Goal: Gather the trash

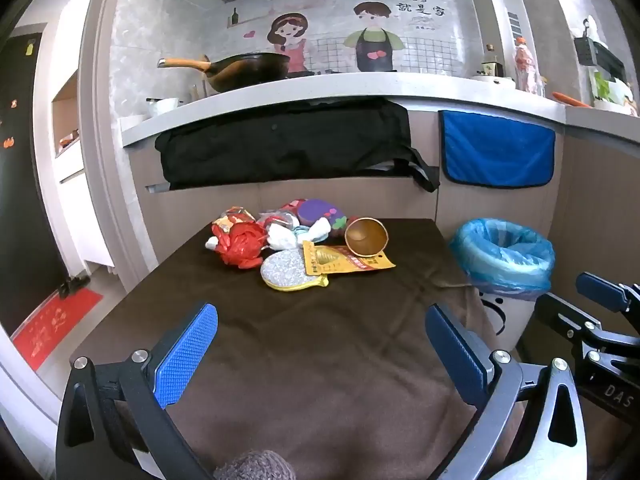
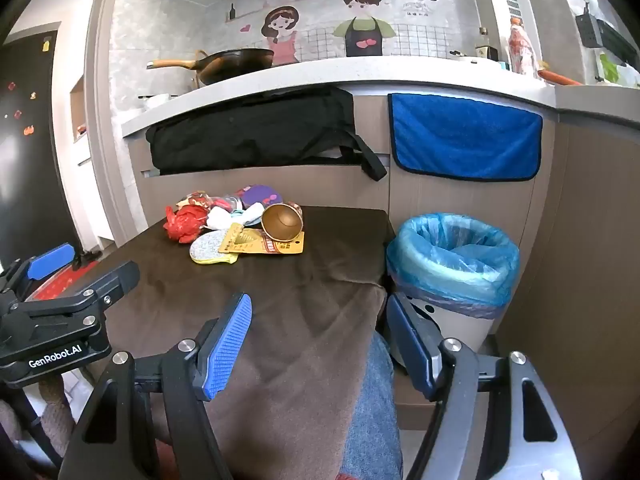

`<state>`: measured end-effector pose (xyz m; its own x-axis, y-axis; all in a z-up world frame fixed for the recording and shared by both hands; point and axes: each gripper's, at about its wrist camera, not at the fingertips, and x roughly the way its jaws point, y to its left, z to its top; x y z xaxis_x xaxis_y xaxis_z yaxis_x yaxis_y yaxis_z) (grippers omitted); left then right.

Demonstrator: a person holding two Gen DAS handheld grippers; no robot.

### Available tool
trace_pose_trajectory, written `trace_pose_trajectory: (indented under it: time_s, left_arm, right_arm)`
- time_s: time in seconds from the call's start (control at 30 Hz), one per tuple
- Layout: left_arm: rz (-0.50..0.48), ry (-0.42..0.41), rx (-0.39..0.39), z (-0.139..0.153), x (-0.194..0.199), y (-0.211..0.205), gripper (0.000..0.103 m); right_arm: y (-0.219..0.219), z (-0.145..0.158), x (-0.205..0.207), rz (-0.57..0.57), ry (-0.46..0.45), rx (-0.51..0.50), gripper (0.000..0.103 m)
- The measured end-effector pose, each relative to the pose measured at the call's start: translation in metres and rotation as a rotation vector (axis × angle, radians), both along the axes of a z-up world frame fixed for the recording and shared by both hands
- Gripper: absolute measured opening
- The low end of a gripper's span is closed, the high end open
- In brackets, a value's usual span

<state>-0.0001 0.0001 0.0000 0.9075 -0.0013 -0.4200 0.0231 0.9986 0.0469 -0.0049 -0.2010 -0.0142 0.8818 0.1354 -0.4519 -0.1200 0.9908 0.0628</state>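
room: kitchen, counter [image 1: 360,88] with a wok [image 1: 248,70] at the back, black bag and blue towel [image 1: 496,152] hanging below it
surface: low table under a brown cloth [image 1: 320,340], near half bare
trash: one heap at the far edge of the cloth; red plastic bag [image 1: 240,246], crumpled white tissue [image 1: 286,236], gold paper cup [image 1: 366,237] lying on its side, yellow card packet [image 1: 344,264], silver-grey pad with yellow rim [image 1: 290,271], purple round thing [image 1: 318,212] behind
bin: blue-lined trash bin [image 2: 452,256] on the floor just beside the table's right edge, liner open, contents not visible
left gripper [image 1: 320,352]: jaws spread wide, nothing between them, well short of the heap
right gripper [image 2: 320,344]: jaws parted, empty, hovering over the near right corner of the cloth
stage: looks like the start, nothing picked yet
risk 1: pieces overlap, so a pinch may drag a neighbour or lift two
risk 2: cup may roll off when nudged
risk 3: flat packet and pad lie flush, so fingers may snag the cloth
risk 4: thin bag may slip out over the gap before the bin
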Motion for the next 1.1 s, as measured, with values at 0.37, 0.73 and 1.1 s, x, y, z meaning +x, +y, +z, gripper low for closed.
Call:
trace_pose_trajectory:
  time_s: [0.37, 0.73, 1.1]
  left_arm:
    - [0.002, 0.001, 0.008, 0.0002, -0.0002, -0.0001, 0.102]
    - [0.003, 0.003, 0.008, 0.0002, -0.0001, -0.0001, 0.102]
    - [0.003, 0.006, 0.005, 0.0002, 0.0, 0.0, 0.102]
  right_arm:
    - [0.0003, 0.0006, 0.0006, -0.002, 0.0, 0.003, 0.068]
    - [-0.0018, 0.0046, -0.0015, -0.009, -0.011, 0.0, 0.068]
    - [0.0, 0.0041, -0.0019, -0.012, -0.014, 0.0, 0.068]
